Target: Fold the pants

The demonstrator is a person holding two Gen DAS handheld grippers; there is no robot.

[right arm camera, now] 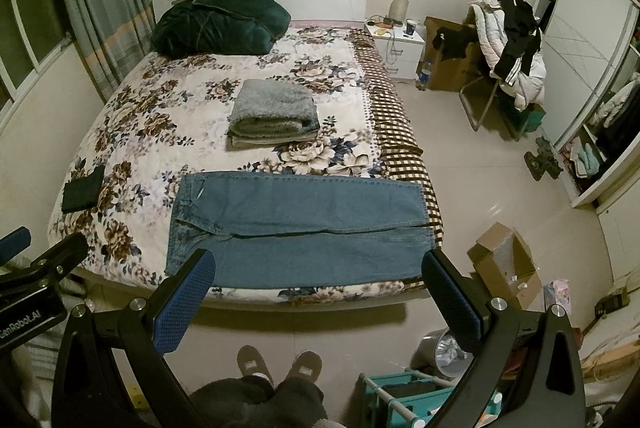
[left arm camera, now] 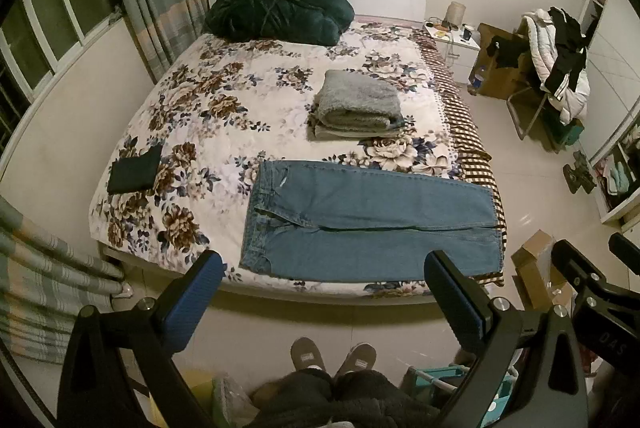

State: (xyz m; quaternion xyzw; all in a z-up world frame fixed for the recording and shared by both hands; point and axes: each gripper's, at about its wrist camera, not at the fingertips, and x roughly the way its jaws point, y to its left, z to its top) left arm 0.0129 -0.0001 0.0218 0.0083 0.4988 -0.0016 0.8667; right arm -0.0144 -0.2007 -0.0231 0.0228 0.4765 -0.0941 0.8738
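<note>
jeans (left arm camera: pixel 368 224) lying flat along the near edge of the bed (left arm camera: pixel 224 100), filling the lower middle of the left view and likewise the lower middle of the right view (right arm camera: pixel 296 228). long axis running left to right across both frames: waistband toward the left, leg hems toward the right, reaching the checked strip at the bed's right edge. both legs lying side by side, inseam line showing between them, nothing folded yet.

left gripper (left arm camera: pixel 324 300) hanging at the bottom of its frame, blue pads spread wide, gripping nothing, hovering short of the bed and well apart from the denim. right gripper (right arm camera: pixel 320 296) sitting the same way at the bottom of its frame, spread wide, holding nothing. jeans lying ahead of and below both, across the line of the fingers rather than along it.

judging by the framing: left gripper sitting nearer the waistband end, right gripper nearer the hems, its right pad lining up in the picture with the hem corner. looking like the start, with the first fold still to do. probably calling for reaching forward and down to the near edge of the cloth, one gripper per end, then carrying that edge over along the long axis.

also showing: grey folded blanket (left arm camera: pixel 356 104) in mid frame beyond the jeans, dark green quilt (left arm camera: pixel 280 10) at the upper left by the headboard, small dark folded cloth (left arm camera: pixel 134 172) at the left.
</note>
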